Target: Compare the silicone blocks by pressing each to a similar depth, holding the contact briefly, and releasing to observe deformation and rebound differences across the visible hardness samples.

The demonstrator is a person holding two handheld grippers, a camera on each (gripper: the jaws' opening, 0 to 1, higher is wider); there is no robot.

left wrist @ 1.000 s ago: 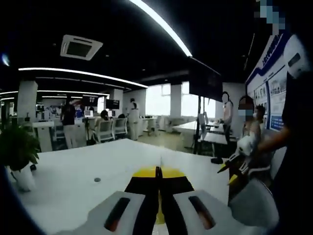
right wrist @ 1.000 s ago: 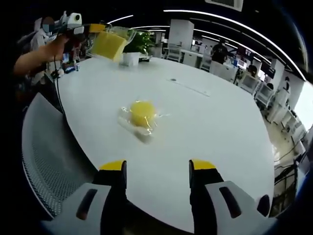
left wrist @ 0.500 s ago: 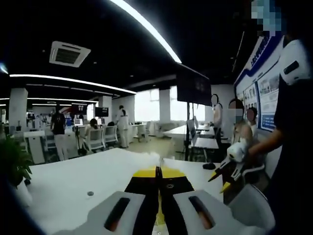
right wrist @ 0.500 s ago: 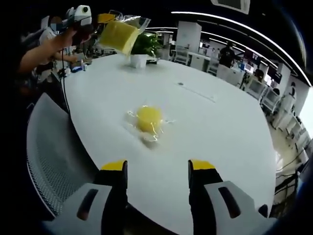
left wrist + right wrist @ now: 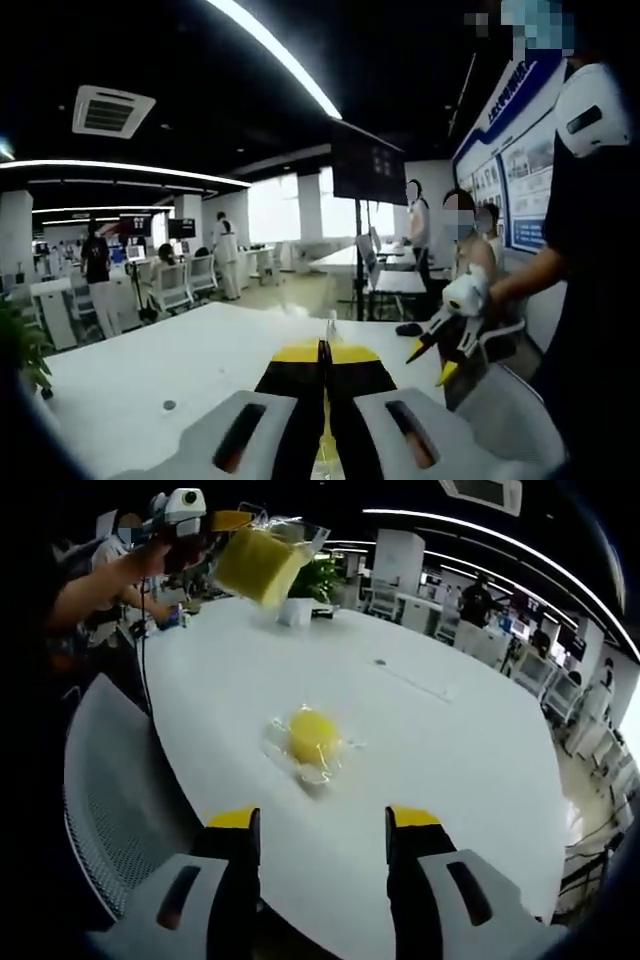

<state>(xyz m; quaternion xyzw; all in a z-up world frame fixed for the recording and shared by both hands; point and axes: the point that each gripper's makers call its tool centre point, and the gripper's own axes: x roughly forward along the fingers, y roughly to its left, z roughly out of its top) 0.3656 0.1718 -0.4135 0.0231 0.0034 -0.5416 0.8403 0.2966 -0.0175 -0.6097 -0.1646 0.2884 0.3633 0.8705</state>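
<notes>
The large white oval table (image 5: 450, 750) takes up most of the right gripper view, its smooth matt top running from the lower middle to the upper right, where its far edge is cut off by the frame. In the left gripper view the same table (image 5: 170, 365) lies across the lower left, its near part hidden behind the jaws. A grey perforated mesh chair back (image 5: 110, 810) curves along the left edge of the right gripper view, only partly in frame.

Near the centre of the right gripper view lies a round yellow silicone block in clear crinkled plastic wrap (image 5: 313, 737), resting flat on the table; the wrap spreads around it, and a pale piece at its lower edge is too small to make out. In the upper left of that view a square yellow silicone block in a clear bag (image 5: 258, 563) hangs in the air, tilted with one corner down, above the table's far end. It is clamped by the left gripper (image 5: 232, 520), held by a person's hand (image 5: 135, 555). In the left gripper view that gripper (image 5: 323, 365) has its black, yellow-tipped jaws pressed together, a thin edge of yellow block and clear film showing between them; the rest of the block is hidden.

The right gripper (image 5: 322, 825) shows at the bottom of its own view, its yellow-tipped jaws spread well apart and holding nothing. In the left gripper view it (image 5: 440, 350) appears at middle right, small, tips pointing down-left.

A green potted plant in a white pot (image 5: 305, 590) stands behind the raised block.
</notes>
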